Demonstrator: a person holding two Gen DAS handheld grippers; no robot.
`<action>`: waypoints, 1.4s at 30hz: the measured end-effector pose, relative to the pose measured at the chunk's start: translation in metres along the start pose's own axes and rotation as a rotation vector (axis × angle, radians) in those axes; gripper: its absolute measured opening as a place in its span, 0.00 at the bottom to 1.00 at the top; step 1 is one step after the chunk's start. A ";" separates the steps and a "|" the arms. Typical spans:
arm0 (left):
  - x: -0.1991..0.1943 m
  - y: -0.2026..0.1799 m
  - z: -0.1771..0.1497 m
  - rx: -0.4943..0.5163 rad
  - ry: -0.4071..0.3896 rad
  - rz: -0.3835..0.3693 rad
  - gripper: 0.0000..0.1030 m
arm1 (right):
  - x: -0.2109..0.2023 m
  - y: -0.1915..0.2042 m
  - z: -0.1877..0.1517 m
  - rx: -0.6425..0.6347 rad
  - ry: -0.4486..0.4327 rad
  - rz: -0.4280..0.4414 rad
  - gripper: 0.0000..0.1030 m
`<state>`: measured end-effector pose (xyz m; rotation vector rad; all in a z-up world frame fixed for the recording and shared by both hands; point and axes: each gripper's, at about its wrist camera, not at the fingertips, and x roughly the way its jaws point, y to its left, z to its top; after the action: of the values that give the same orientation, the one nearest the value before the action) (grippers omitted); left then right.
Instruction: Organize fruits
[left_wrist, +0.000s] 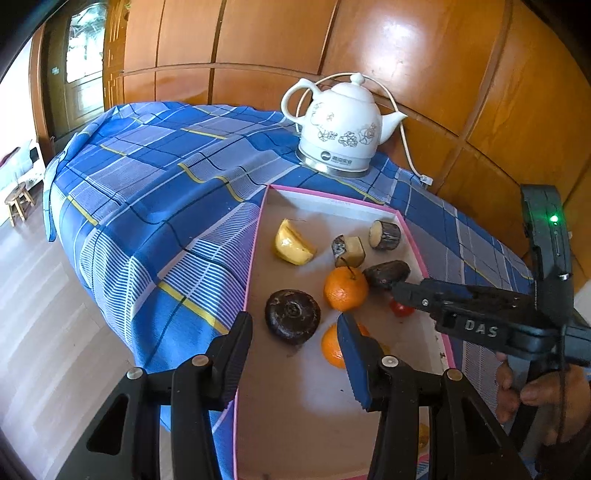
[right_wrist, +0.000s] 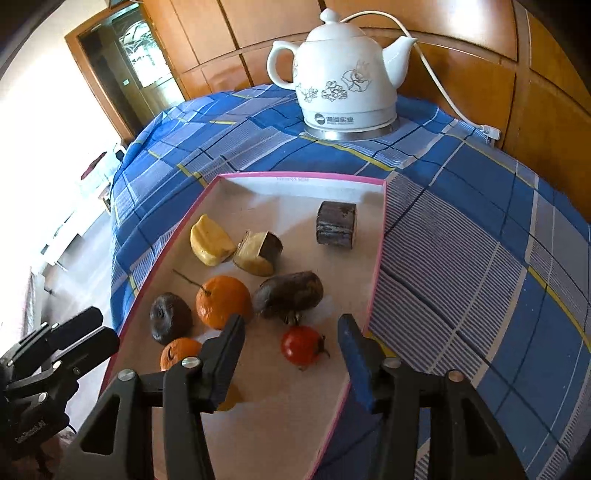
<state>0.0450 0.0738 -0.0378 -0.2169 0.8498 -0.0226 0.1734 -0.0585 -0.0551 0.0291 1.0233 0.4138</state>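
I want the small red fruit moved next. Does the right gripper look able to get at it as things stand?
Probably yes. The right gripper is open, with the small red fruit lying between its fingers, apart from the dark oblong fruit behind it. Nothing covers it inside the pink-edged tray.

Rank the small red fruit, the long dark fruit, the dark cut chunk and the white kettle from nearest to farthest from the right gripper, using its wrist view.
1. Small red fruit, between the fingers.
2. Long dark fruit, just behind.
3. Dark cut chunk, tray's far end.
4. White kettle, beyond the tray.

"DAS" on right gripper (left_wrist: 397, 291)
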 end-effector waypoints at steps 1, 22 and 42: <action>-0.001 -0.002 0.000 0.004 -0.002 0.000 0.47 | 0.000 0.001 0.000 0.000 -0.003 -0.004 0.37; -0.026 -0.024 -0.009 0.068 -0.072 0.003 0.53 | -0.041 0.015 -0.037 0.033 -0.071 -0.015 0.37; -0.050 -0.034 -0.027 0.092 -0.187 0.050 0.84 | -0.091 0.020 -0.089 0.110 -0.210 -0.209 0.48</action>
<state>-0.0059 0.0410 -0.0110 -0.1096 0.6654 0.0051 0.0524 -0.0866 -0.0232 0.0626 0.8312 0.1598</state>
